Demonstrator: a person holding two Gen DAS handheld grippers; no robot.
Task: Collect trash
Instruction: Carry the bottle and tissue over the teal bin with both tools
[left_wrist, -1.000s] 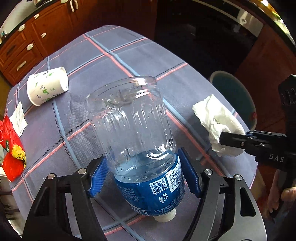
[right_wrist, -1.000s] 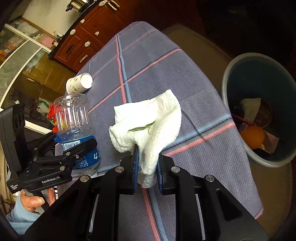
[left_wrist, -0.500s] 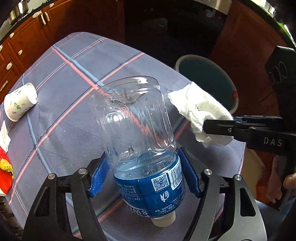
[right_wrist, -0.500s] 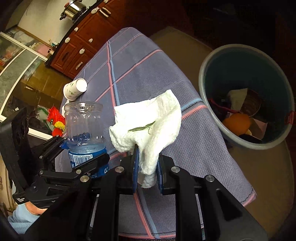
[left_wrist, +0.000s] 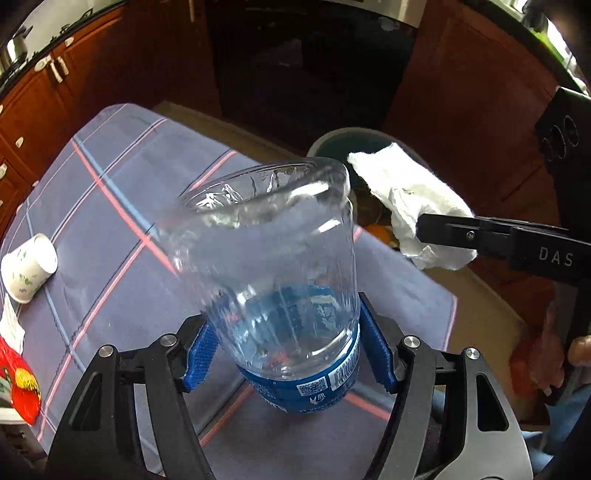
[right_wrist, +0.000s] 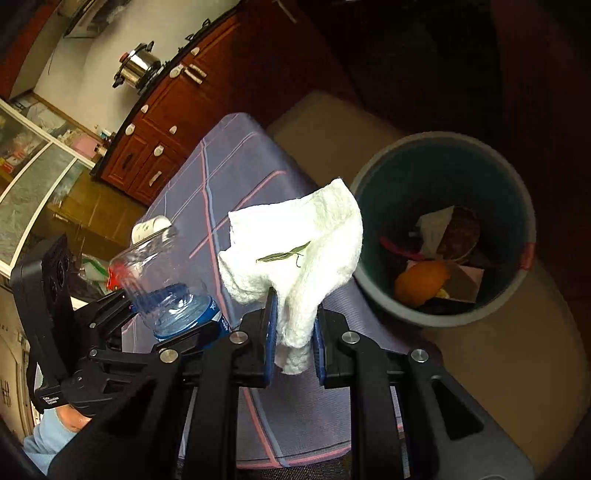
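A clear plastic bottle (left_wrist: 269, 251) with a blue label and a little water hangs upside down above the checked tablecloth (left_wrist: 110, 184). My left gripper (left_wrist: 288, 350) holds it at the label, blue pads pressing both sides, jaws closing slightly. The right wrist view shows the same bottle (right_wrist: 162, 280) at lower left. My right gripper (right_wrist: 293, 325) is shut on a crumpled white paper towel (right_wrist: 303, 236) with a green leaf on it, held over the table's edge beside the trash bin (right_wrist: 532, 221). In the left wrist view the towel (left_wrist: 406, 199) hangs in front of the bin (left_wrist: 332, 144).
A paper cup (left_wrist: 27, 269) lies on its side at the table's left, with a white paper scrap (left_wrist: 11, 325) and a red wrapper (left_wrist: 18, 384) near it. The bin holds an orange and other rubbish. Wooden cabinets stand behind the table.
Both grippers have carried their loads across the table toward the bin, which now looms nearer in both views. The towel has gone from above the cloth to the table's edge.
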